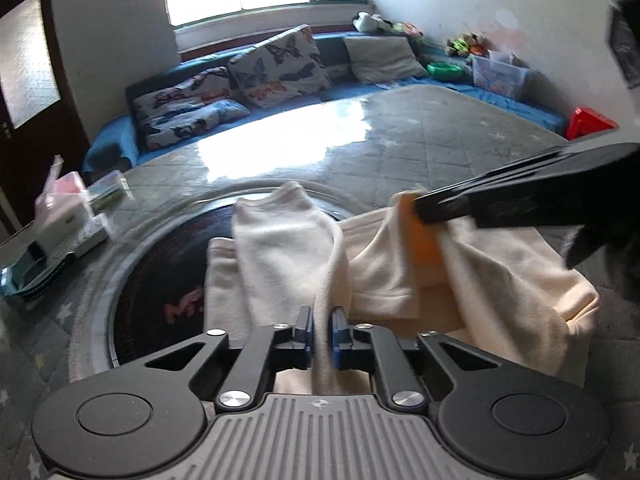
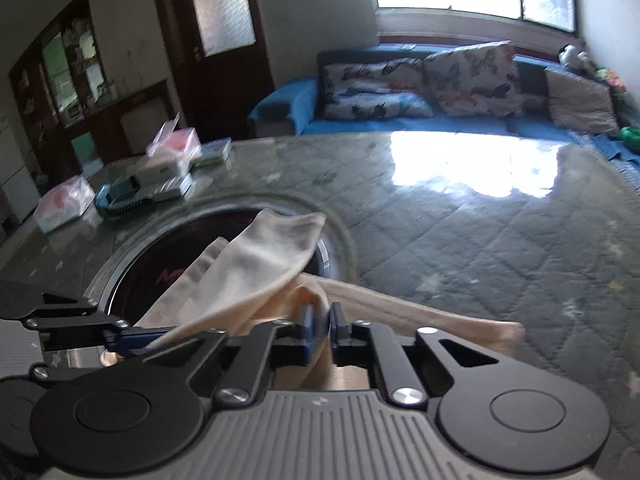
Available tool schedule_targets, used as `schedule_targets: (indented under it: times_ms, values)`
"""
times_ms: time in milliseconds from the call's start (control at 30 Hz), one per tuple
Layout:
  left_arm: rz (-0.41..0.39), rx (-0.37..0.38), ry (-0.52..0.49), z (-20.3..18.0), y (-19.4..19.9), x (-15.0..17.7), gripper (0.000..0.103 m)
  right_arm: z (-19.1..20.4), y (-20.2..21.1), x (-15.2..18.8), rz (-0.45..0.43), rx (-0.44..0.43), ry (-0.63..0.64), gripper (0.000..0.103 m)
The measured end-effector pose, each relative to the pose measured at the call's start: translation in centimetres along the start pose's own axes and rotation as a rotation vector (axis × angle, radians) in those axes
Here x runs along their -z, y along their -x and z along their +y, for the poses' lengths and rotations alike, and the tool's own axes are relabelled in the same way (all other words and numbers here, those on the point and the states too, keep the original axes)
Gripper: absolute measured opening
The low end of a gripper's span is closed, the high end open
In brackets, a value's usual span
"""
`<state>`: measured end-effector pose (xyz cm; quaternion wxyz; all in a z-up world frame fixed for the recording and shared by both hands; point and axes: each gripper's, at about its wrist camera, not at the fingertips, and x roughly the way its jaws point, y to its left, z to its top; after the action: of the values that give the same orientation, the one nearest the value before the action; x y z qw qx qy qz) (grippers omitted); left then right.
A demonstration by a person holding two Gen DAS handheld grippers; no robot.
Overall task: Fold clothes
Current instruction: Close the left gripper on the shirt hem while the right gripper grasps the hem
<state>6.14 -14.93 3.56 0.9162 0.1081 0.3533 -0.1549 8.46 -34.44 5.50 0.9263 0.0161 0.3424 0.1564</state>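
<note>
A cream garment point(image 1: 288, 248) with an orange patch point(image 1: 418, 236) lies bunched over the dark round inset point(image 1: 160, 280) of the table. My left gripper point(image 1: 321, 326) is shut on a fold of it near its front edge. My right gripper point(image 2: 322, 326) is shut on another fold of the same cream garment point(image 2: 256, 264), lifted off the table. In the left wrist view the right gripper point(image 1: 424, 208) comes in from the right, pinching the cloth by the orange patch. In the right wrist view the left gripper point(image 2: 136, 340) shows at the left, holding the cloth.
The table has a grey quilted cover under glass point(image 2: 460, 232). Boxes, a tissue pack and a blue item point(image 2: 120, 200) sit at its far left. Behind is a blue sofa with butterfly pillows point(image 1: 276, 64); toys and a red item point(image 1: 588, 120) at the right.
</note>
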Motion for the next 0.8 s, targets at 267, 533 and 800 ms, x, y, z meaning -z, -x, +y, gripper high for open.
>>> schedule_targets:
  times_ms: [267, 533, 800]
  values:
    - [-0.05, -0.076, 0.091, 3.1, 3.6, 1.2, 0.004, -1.8, 3.8, 0.1, -0.075, 0.054, -0.042, 0.003]
    - [-0.081, -0.134, 0.173, 5.9, 7.5, 3.8, 0.003, -0.5, 3.4, -0.4, -0.049, 0.004, 0.001, 0.022]
    - [-0.073, -0.181, 0.213, 6.8, 9.9, 6.7, 0.002, 1.2, -1.4, -0.5, 0.032, 0.021, 0.04, 0.032]
